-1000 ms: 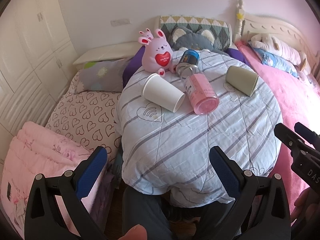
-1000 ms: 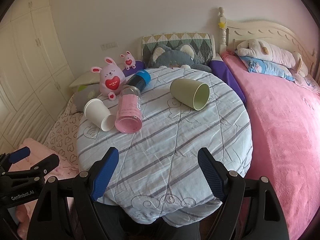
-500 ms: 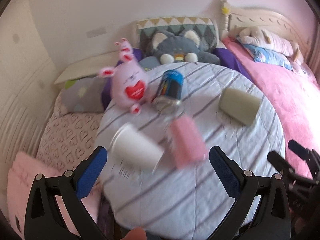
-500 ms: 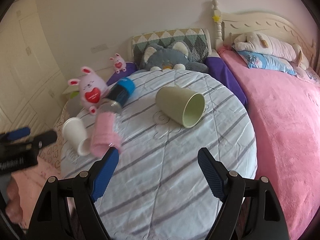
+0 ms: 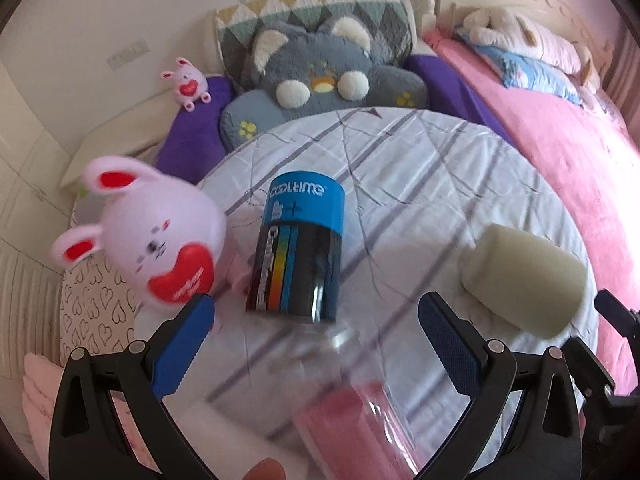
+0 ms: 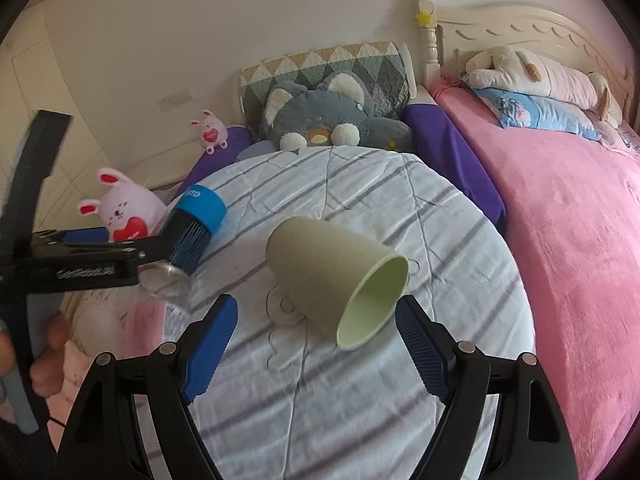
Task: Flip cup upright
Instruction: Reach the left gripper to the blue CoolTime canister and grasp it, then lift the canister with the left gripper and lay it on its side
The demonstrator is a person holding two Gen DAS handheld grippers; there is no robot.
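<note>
Cup: the pale green cup [image 6: 338,276] lies on its side on the striped round table [image 6: 460,240], its open mouth turned toward you and to the right.
Right tongs: your right gripper [image 6: 316,344] is spread wide, holding nothing; the cup's rim sits just ahead, between its blue pads [image 6: 210,338], not touching them.
Left tongs: your left gripper [image 5: 316,354] is also spread wide and empty; the cup [image 5: 524,280] lies off to its right.
Between left pads: a blurred pink tumbler [image 5: 360,428] lies low, a blue-capped can [image 5: 298,248] beyond.
Nearby: a pink rabbit toy [image 5: 156,240] beside the can.
</note>
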